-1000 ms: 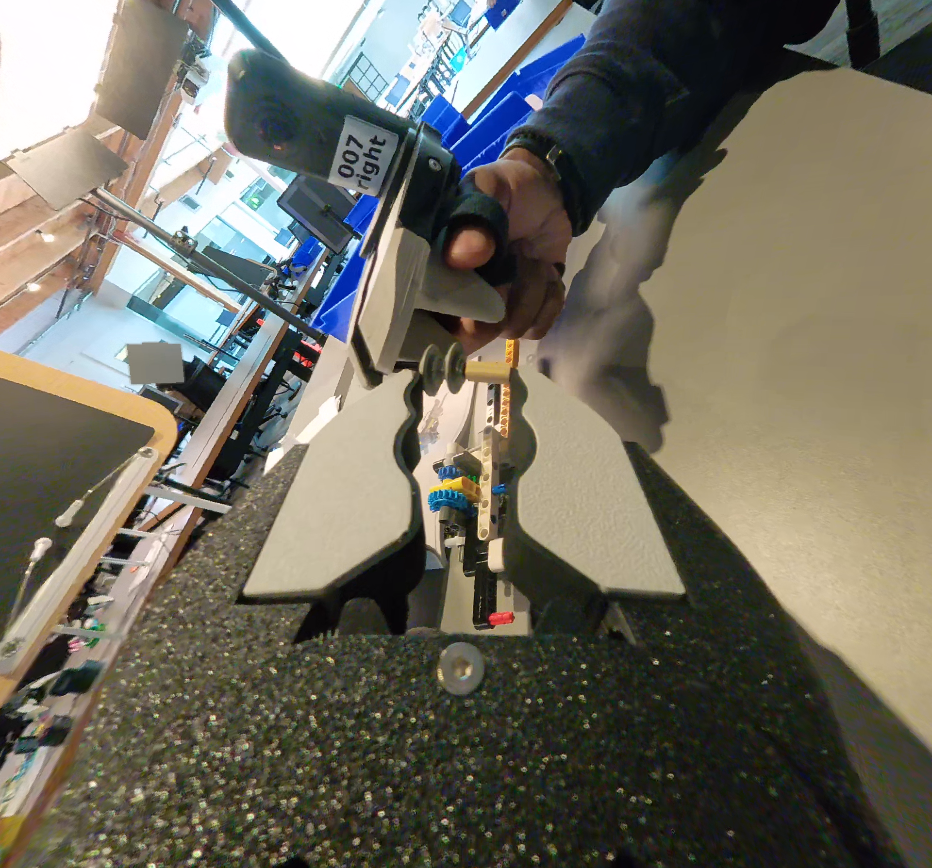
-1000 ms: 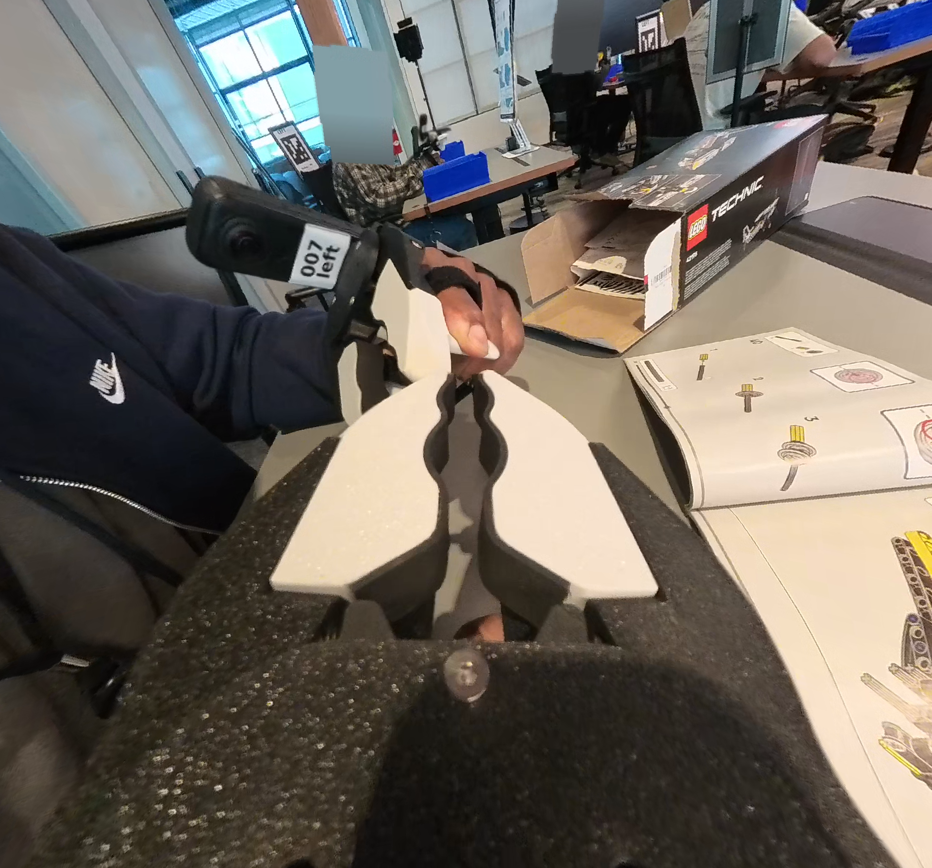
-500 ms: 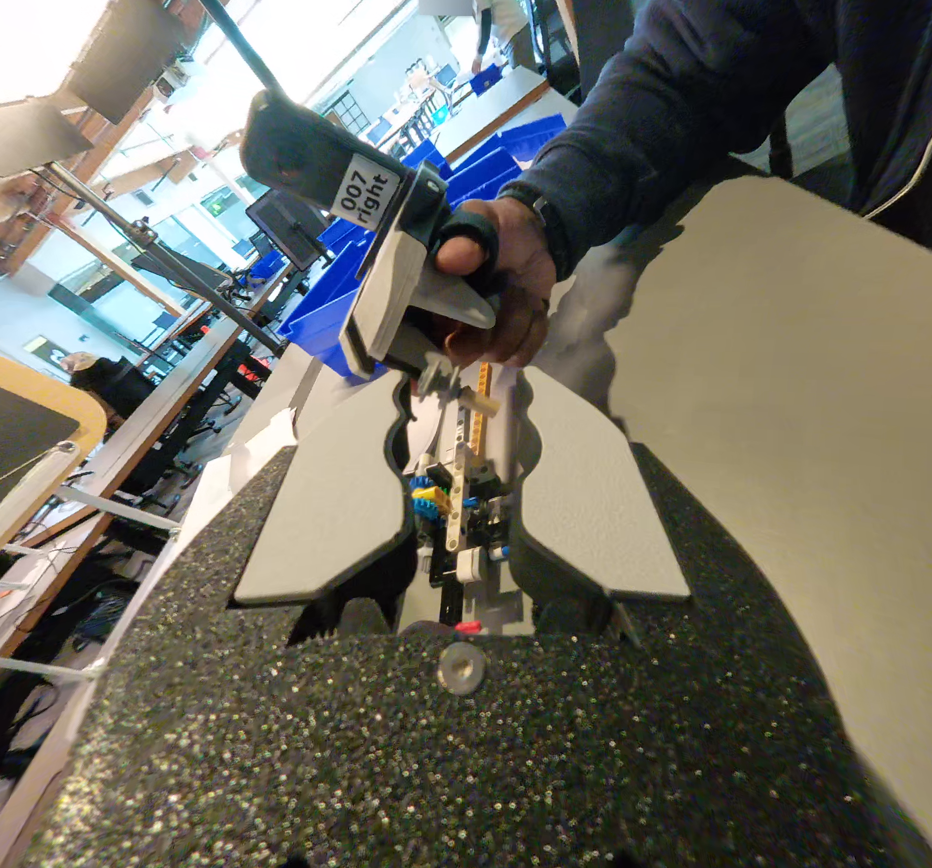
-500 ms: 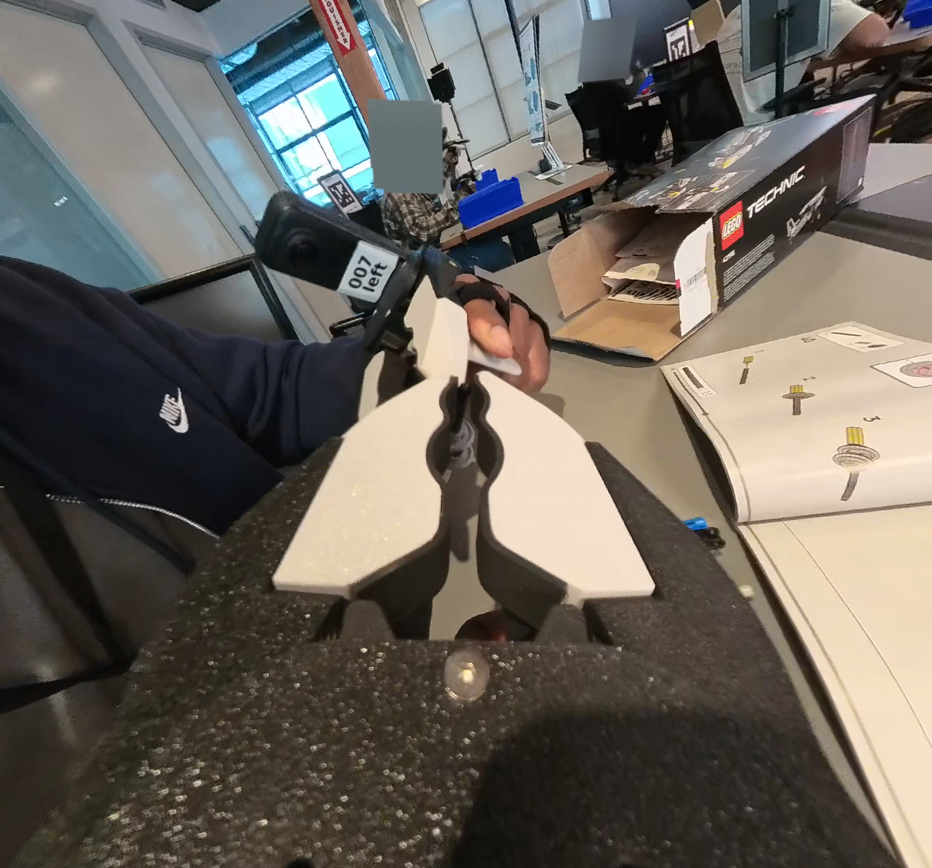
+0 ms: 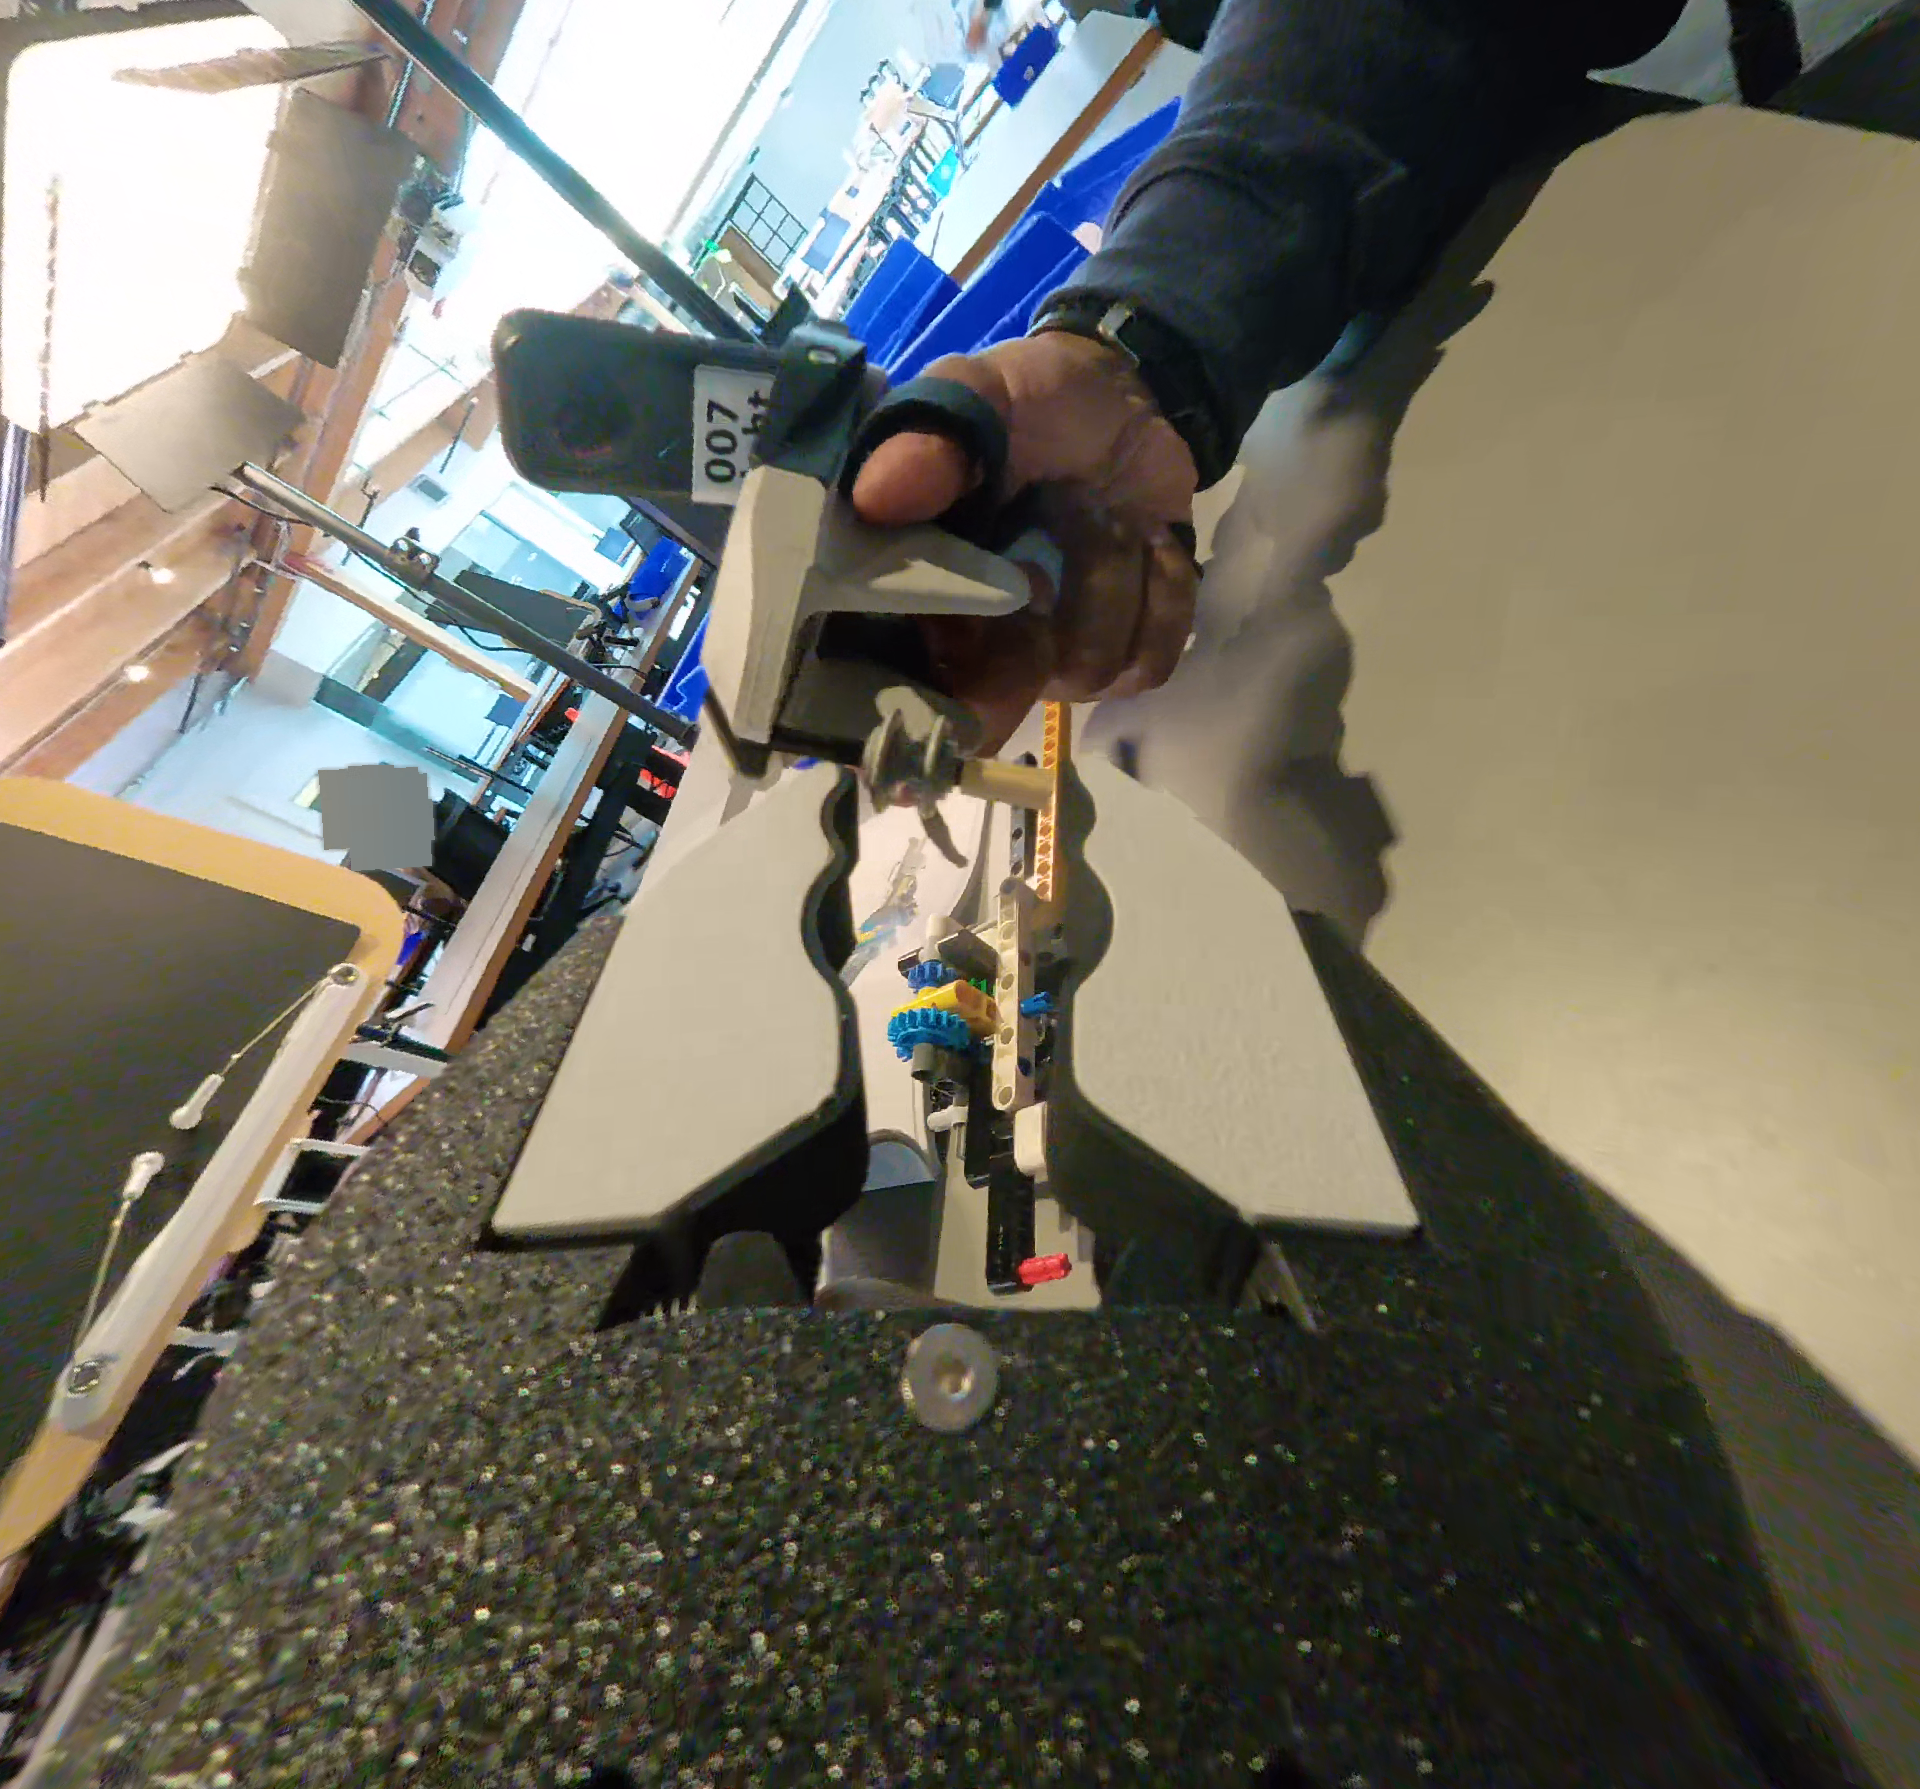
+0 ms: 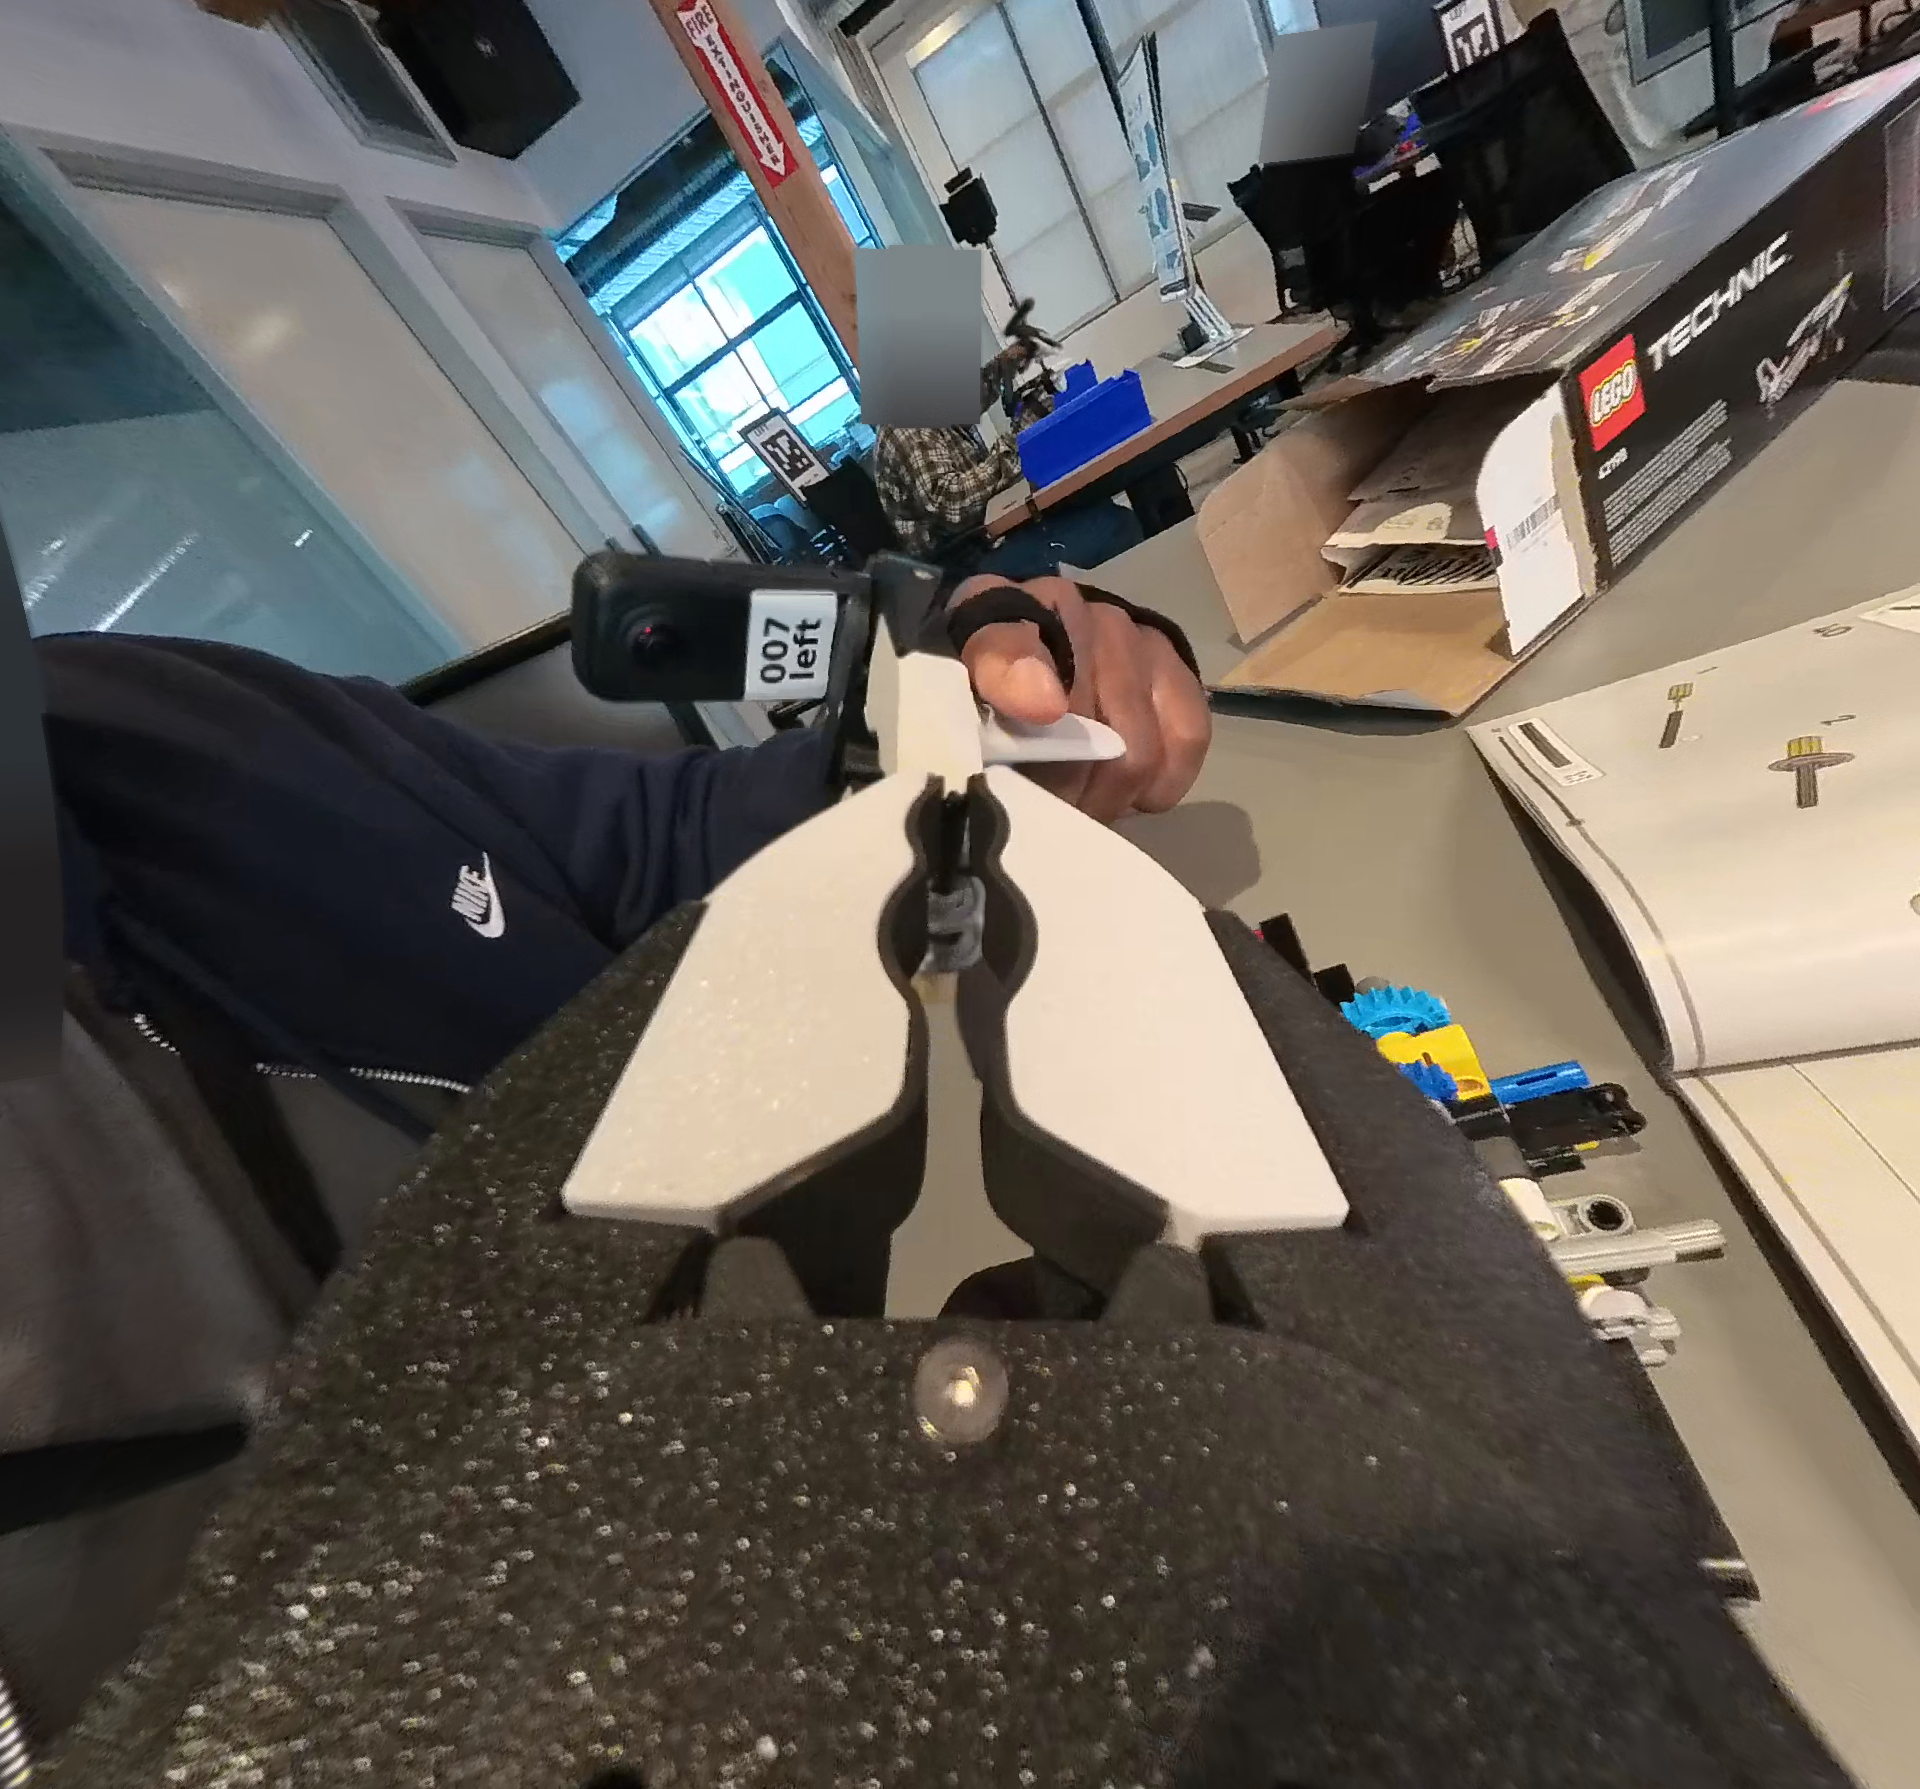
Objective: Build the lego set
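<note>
— What sits nearest in the left wrist view?

— The left gripper [image 5: 961,991], its two grey fingers pinching a partly built lego assembly [image 5: 992,1033] between them. The build is long and narrow: a black beam at the near end with a red pin, a white beam with holes, blue gears and a yellow piece midway, and an orange beam [image 5: 1051,783] rising at the far end.

— And beyond that?

— A tan axle piece [image 5: 1003,781] sticks sideways out of the orange beam, joined to grey disc-shaped parts [image 5: 914,752]. The right gripper [image 5: 831,737] is there, its fingertips closed on those grey parts, with the person's right hand [image 5: 1060,544] on the handle above.

— What does the right wrist view add?

— The right gripper [image 6: 951,866] has its fingers pressed nearly together, clamping a small grey part [image 6: 954,918] with a black stub ahead of it. Just right of the fingers, loose pieces [image 6: 1455,1064] lie on the grey table [image 6: 1351,856]: a blue gear, yellow, blue and black bits, grey axles. Farther right lies an open instruction booklet [image 6: 1714,856], and beyond it an opened set box [image 6: 1558,451] on its side.
</note>
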The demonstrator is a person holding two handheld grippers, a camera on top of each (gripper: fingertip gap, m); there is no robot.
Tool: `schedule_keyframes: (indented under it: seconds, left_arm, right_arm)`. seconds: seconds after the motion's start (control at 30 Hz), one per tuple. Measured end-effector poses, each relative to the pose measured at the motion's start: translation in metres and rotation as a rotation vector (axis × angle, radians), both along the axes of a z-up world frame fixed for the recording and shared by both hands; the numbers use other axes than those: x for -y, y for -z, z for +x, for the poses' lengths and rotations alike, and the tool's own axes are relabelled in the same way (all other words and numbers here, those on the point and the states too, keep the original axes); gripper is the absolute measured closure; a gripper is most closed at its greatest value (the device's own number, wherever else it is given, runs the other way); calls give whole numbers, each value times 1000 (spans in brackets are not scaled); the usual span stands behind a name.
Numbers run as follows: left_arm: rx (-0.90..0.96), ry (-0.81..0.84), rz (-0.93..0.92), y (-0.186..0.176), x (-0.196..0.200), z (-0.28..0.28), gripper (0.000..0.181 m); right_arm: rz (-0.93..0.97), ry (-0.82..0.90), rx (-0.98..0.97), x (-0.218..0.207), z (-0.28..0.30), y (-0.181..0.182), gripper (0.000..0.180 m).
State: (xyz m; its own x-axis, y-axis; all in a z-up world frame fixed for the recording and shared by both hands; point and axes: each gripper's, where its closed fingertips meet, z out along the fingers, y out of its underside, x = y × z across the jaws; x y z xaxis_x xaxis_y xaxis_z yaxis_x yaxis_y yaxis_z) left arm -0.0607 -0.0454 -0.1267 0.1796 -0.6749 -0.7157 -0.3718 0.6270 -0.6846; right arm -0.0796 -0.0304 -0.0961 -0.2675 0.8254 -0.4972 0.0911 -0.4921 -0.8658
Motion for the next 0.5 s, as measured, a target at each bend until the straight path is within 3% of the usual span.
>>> schedule_keyframes:
  seconds: [0.3, 0.5]
  left_arm:
    - [-37, -40, 122, 0, -3, 1, 147]
    - [-63, -30, 102, 2, -1, 0, 147]
  right_arm:
    - [-23, 7, -5, -2, 0, -1, 176]
    - [-12, 12, -1, -1, -1, 1, 175]
